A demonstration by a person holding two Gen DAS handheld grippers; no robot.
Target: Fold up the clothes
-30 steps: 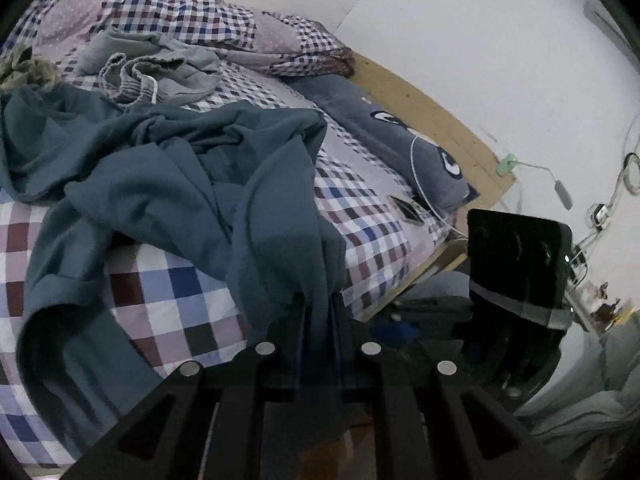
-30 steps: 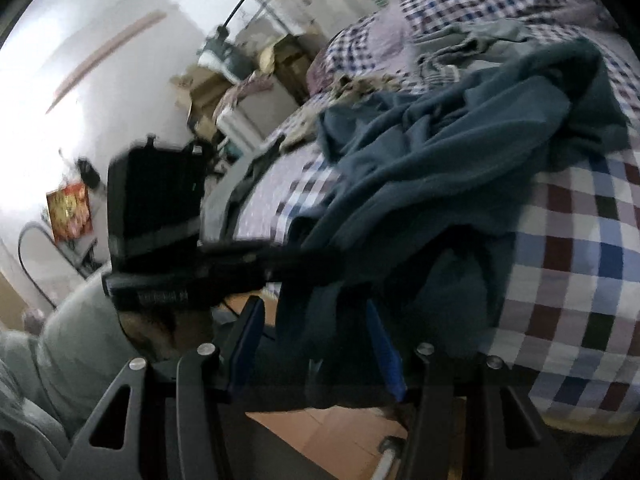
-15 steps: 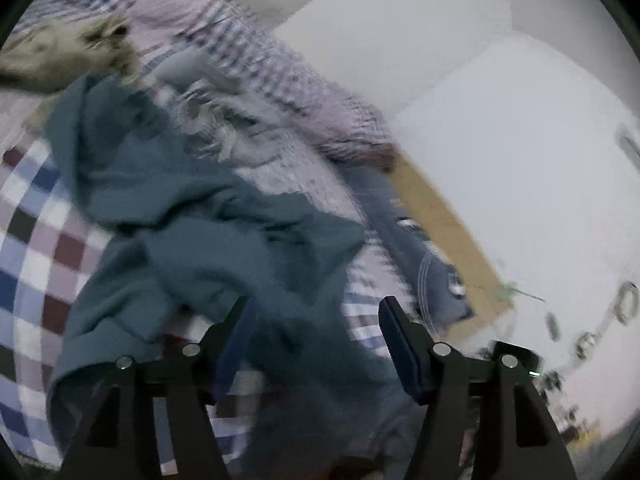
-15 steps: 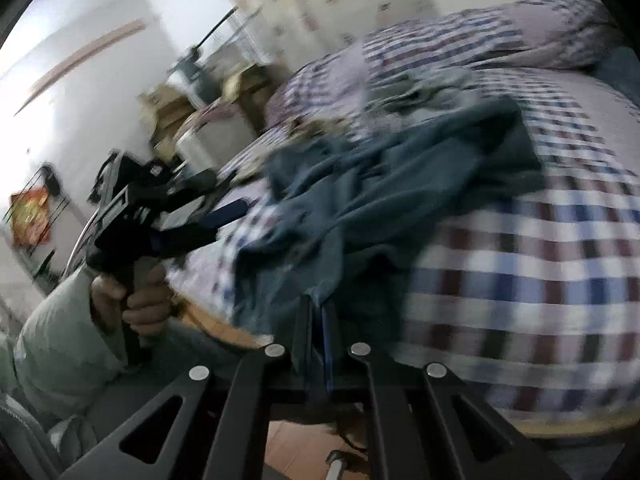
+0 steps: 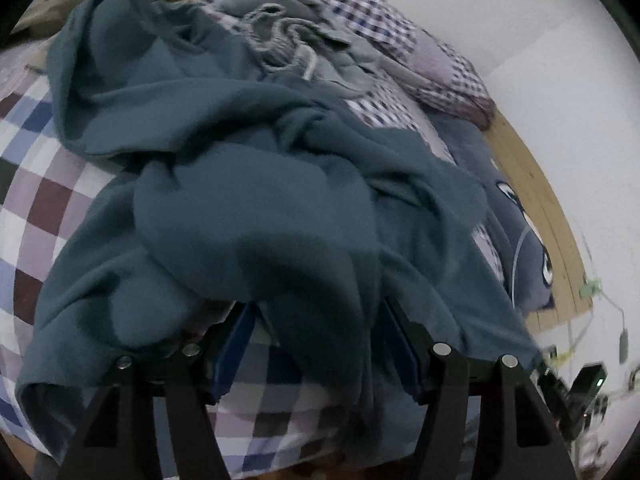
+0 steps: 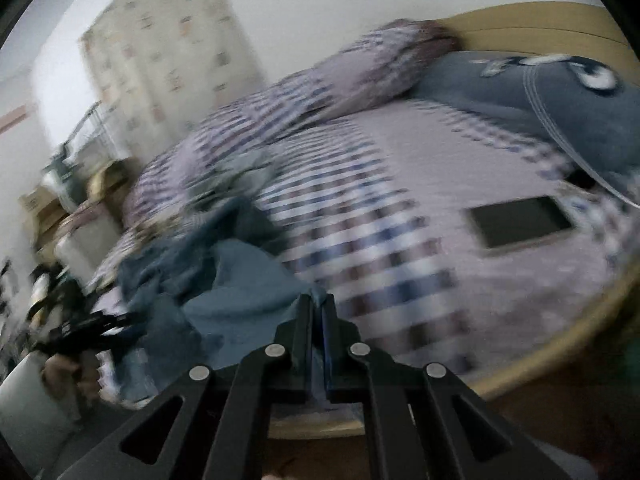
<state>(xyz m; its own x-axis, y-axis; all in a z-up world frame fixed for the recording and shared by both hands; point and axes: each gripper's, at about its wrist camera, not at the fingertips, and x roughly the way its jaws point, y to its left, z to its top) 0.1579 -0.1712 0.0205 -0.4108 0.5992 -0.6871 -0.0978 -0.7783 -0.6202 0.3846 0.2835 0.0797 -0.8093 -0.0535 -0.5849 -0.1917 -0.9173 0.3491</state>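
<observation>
Left wrist view: close above bed [image 5: 48, 208] edge, angled down over teal garment [image 5: 256, 208] toward headboard [image 5: 536, 200]. Right wrist view: low beside same bed [image 6: 420, 264], facing across it toward pillows and curtain [image 6: 160, 48], blurred. Shared: garment [image 6: 240, 292], checked sheet, grey pillow [image 5: 516, 240] [image 6: 560, 104].

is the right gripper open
No, the right gripper is shut, pinching an edge of the teal garment.
</observation>
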